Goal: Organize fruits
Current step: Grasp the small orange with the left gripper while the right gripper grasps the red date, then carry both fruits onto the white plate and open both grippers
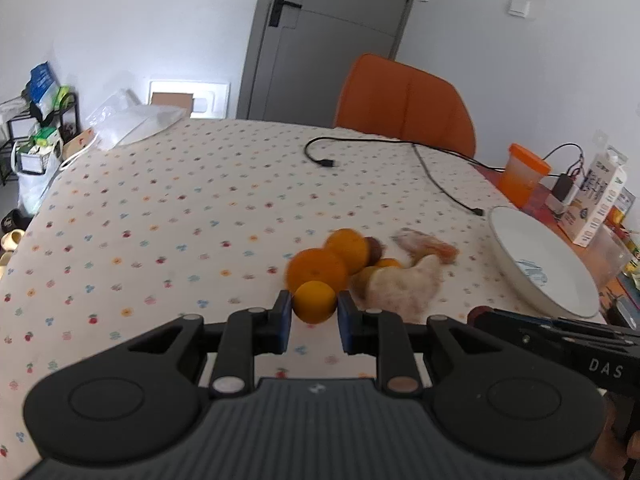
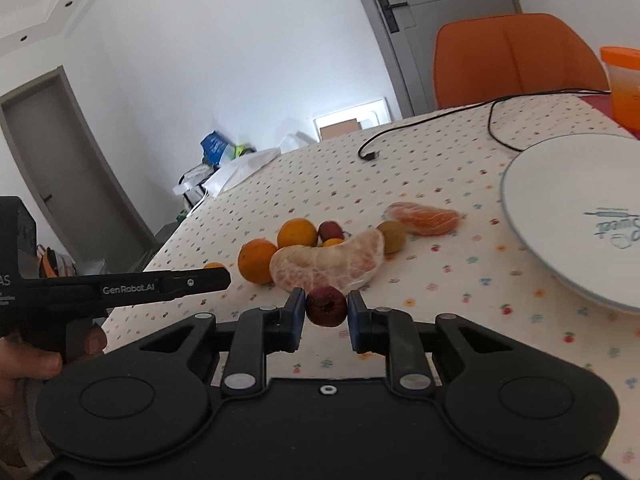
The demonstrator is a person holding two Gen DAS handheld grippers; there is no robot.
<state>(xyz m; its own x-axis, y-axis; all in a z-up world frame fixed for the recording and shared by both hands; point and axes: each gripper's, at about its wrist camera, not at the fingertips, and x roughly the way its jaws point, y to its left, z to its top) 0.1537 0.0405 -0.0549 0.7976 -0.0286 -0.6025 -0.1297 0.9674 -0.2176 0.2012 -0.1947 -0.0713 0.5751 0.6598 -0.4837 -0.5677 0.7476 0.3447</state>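
Left wrist view: the left gripper (image 1: pixel 314 316) clamps a small orange fruit (image 1: pixel 315 301) beside the fruit pile (image 1: pixel 344 260) on the table (image 1: pixel 160 220). The right gripper (image 2: pixel 326 316) pinches a dark red fruit (image 2: pixel 326 306) near the white plate (image 2: pixel 568 216).

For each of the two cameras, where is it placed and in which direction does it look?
Left wrist: on the left gripper, looking across the table toward the door; jaws shut on a small orange fruit; right gripper's side shows at right.
Right wrist: on the right gripper, facing the fruit pile; jaws shut on a dark red fruit; a hand holds the left gripper.
Shared: white plate, orange chair.
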